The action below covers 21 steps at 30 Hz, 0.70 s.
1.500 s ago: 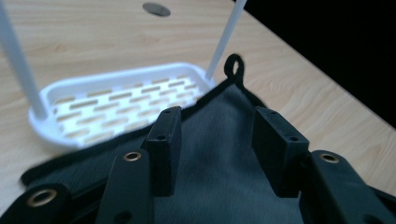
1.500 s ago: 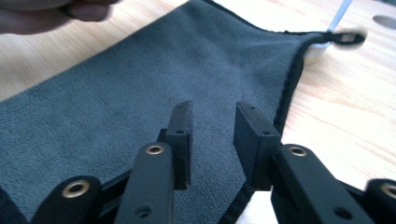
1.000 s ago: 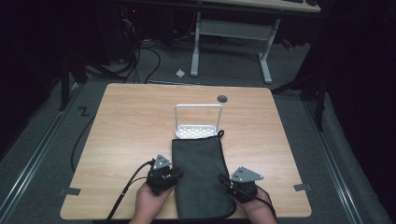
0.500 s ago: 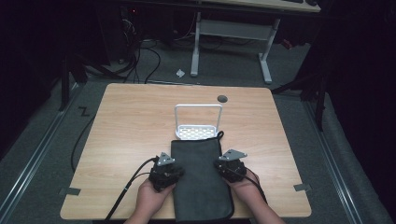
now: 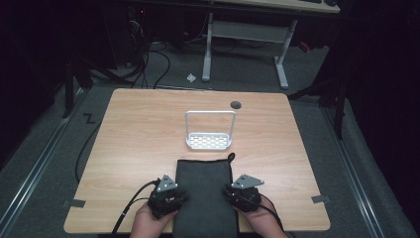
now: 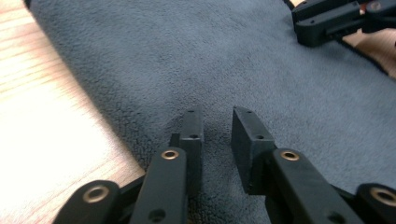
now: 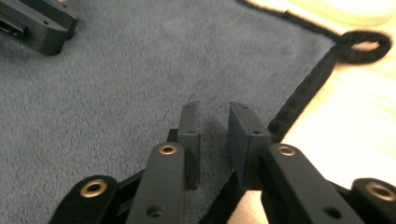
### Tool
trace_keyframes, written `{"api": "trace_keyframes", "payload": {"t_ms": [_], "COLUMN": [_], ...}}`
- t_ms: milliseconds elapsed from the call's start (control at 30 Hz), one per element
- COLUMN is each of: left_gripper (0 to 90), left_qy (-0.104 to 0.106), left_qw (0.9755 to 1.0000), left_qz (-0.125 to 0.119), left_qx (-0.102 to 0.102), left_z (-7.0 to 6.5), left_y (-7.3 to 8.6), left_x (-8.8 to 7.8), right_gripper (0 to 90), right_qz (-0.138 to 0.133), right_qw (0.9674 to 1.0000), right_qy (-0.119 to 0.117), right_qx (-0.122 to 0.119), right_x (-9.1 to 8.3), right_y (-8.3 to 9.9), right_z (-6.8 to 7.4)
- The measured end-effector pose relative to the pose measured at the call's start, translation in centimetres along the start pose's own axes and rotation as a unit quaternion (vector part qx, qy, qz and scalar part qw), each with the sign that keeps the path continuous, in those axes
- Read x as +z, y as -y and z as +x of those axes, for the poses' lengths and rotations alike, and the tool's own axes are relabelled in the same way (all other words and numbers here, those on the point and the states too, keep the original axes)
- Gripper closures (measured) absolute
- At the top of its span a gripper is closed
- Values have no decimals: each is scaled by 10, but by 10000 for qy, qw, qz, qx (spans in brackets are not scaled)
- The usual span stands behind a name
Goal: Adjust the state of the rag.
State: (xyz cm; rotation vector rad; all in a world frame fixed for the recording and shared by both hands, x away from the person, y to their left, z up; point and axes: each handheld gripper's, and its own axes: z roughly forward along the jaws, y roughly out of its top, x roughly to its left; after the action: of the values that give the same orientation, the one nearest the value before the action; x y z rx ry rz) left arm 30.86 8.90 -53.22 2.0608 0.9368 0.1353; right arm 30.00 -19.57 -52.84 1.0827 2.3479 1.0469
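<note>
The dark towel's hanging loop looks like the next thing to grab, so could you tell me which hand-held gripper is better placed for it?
Probably the right hand-held gripper: it sits at the dark towel's bound edge that leads to the loop. The left hand-held gripper is at the opposite edge.

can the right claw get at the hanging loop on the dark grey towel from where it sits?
Probably yes: the right claw hovers over the dark grey fleece towel, and the black loop lies unobstructed on the wooden table.

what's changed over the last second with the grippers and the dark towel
Both grippers, left and right, have just opened slightly and let go of the dark towel, now folded shorter, jaws empty above it. The white rack and table stayed put.
</note>
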Motion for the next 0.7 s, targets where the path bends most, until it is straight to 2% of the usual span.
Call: {"api": "trace_keyframes", "payload": {"t_ms": [67, 233, 300, 400, 533, 633, 700], "left_gripper": [708, 643, 606, 559, 474, 439, 433], "left_qy": [-2, -361, -465, -501, -410, -514, -531], "left_qw": [10000, 9984, 9976, 9965, 9961, 9955, 9948], "left_qz": [-42, -443, -512, -583, -554, -527, -509], "left_qx": [6, -51, -82, -316, -551, -596, -708], "left_z": [2, 12, 19, 31, 41, 45, 51], "left_y": [0, -3, -3, -5, -13, -24, -32], "left_x": [-1, -13, -15, -17, -9, 3, 11], "right_gripper": [721, 680, 667, 635, 602, 588, 585], "right_qz": [-127, -226, -247, -269, -256, -250, -279], "right_qw": [9998, 9994, 9993, 9992, 9993, 9994, 9993], "right_qy": [9, 113, 157, 177, 181, 174, 182], "right_qx": [118, 255, 240, 221, 192, 178, 159], "right_x": [-3, -6, -6, -6, -5, -5, -6], "right_y": [-1, 0, 0, 0, 0, 1, 1], "right_z": [-3, -12, -14, -16, -17, -17, -17]}}
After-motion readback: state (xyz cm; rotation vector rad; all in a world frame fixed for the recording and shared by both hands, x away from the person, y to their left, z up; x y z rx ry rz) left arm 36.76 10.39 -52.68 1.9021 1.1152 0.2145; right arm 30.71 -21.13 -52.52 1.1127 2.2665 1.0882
